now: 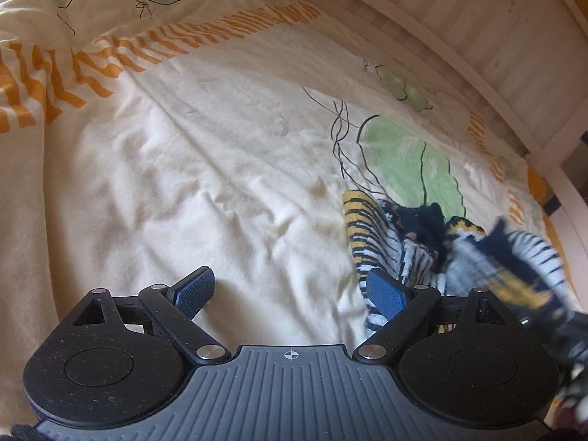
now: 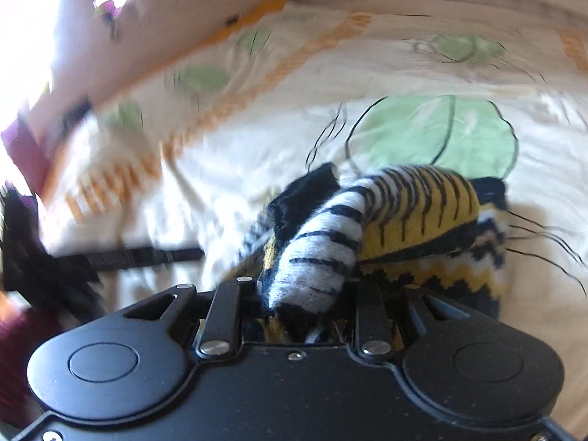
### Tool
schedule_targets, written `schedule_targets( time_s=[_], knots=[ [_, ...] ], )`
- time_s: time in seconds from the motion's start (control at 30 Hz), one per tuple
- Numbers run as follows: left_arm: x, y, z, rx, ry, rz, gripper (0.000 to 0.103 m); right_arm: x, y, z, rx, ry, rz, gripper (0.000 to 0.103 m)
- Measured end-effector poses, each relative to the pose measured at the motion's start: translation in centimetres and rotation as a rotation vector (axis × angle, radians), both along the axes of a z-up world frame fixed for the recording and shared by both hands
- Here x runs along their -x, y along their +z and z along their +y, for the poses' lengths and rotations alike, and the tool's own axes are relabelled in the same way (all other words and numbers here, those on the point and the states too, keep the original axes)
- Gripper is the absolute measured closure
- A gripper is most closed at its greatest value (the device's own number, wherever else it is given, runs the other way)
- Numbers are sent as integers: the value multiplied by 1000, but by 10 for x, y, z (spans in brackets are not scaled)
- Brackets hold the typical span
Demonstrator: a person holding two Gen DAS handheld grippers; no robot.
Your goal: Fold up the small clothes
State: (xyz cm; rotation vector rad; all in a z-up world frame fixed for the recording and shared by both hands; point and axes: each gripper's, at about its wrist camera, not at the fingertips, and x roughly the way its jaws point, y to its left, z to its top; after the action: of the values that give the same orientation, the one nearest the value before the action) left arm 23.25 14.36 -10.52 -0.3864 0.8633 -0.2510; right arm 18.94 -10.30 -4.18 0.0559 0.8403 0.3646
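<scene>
The striped knit sock (image 2: 319, 242), banded in white, black and yellow, sits low and centre in the right wrist view, bunched up and rising straight out of the right gripper (image 2: 305, 308). Those jaws are clenched on it: cloth fills the narrow gap between the two black arms, and a rolled white-and-black end bulges forward over them. More of the same knit, a yellow part and a zigzag-patterned cuff, trails to the right of centre. Whether that is a second sock of the pair or one garment doubled over, I cannot tell through the blur.

In the left wrist view the striped knit (image 1: 371, 228) lies at the lower right, partly on the bed and partly lifted and smeared near the right edge. The left gripper (image 1: 290, 286) is released, its blue pads wide apart with only bedding between them; its right-hand pad (image 1: 386, 290) sits just beside, perhaps touching, the striped edge.

Risks, as I judge them:
- The grip is on a wad, not a clean edge, so the sock may come up twisted and fold crooked.
- The loose trailing part could slip free or drag across the duvet (image 1: 220, 169), spoiling any alignment.
- The soft, wrinkled duvet gives under pressure, so the open left jaws could pinch bedding along with the knit.
- The heavy blur makes a misjudged landing spot likely.

No brand, label or readable writing shows. The only mark is a small crosshair symbol (image 1: 292, 355) on the left gripper's grey ribbed body.
</scene>
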Motion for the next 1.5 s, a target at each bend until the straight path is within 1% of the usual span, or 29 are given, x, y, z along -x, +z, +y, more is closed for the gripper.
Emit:
schedule_targets(
  time_s=[0.1, 0.17, 0.2, 0.23, 0.27, 0.33, 0.47, 0.57, 0.63, 0.73, 0.87, 1.0, 1.07, 1.13, 1.2, 1.23, 1.27, 1.3, 1.33, 1.37, 1.5],
  knots=[
    [1, -1, 3, 16, 11, 0, 13, 5, -8, 16, 44, 4, -6, 60],
    [1, -2, 5, 22, 20, 2, 13, 10, -8, 24, 51, 24, -22, 48],
    [1, -2, 6, 23, 24, 0, 13, 12, -7, 26, 37, 37, -28, 44],
    [2, -2, 7, 24, 28, -2, 13, 14, -7, 29, 23, 58, -35, 35],
    [3, -1, 7, 25, 34, -6, 13, 16, -6, 33, 16, 76, -43, 31],
    [3, 0, 10, 26, 47, -9, 13, 17, -3, 38, -1, 107, -65, 31],
    [4, 4, 14, 31, 74, -7, 13, 27, 8, 28, -109, 138, -106, 32],
    [5, 12, 13, 26, 74, -17, 13, 39, 20, 11, -153, 106, -148, 32],
    [7, 18, 8, 18, 50, -23, 13, 47, 25, -4, -161, 78, -158, 32],
    [12, 24, -2, 31, -2, -21, 13, 65, 28, -19, -123, 82, -168, 30],
    [18, 26, -17, 82, -76, 14, 13, 90, 23, -19, -86, 156, -163, 27],
    [25, 28, -34, 121, -146, 42, 13, 110, 11, 3, 52, 262, -193, 27],
    [28, 30, -40, 134, -165, 50, 13, 117, 4, 16, 117, 325, -220, 23],
    [30, 32, -43, 134, -175, 55, 13, 122, -6, 31, 207, 388, -247, 22],
    [31, 34, -45, 121, -187, 59, 13, 126, -17, 45, 312, 424, -275, 24],
    [32, 35, -46, 114, -192, 60, 13, 125, -22, 50, 360, 435, -288, 29],
    [32, 36, -47, 109, -197, 63, 13, 125, -26, 53, 408, 437, -304, 46],
    [32, 36, -48, 107, -203, 67, 13, 126, -29, 54, 443, 431, -323, 59],
    [32, 37, -49, 107, -208, 73, 13, 125, -27, 51, 441, 415, -333, 82],
    [33, 37, -50, 109, -215, 82, 13, 124, -22, 44, 399, 385, -334, 85],
    [36, 35, -56, 140, -251, 112, 13, 116, 5, 8, 176, 229, -325, 85]
  ],
)
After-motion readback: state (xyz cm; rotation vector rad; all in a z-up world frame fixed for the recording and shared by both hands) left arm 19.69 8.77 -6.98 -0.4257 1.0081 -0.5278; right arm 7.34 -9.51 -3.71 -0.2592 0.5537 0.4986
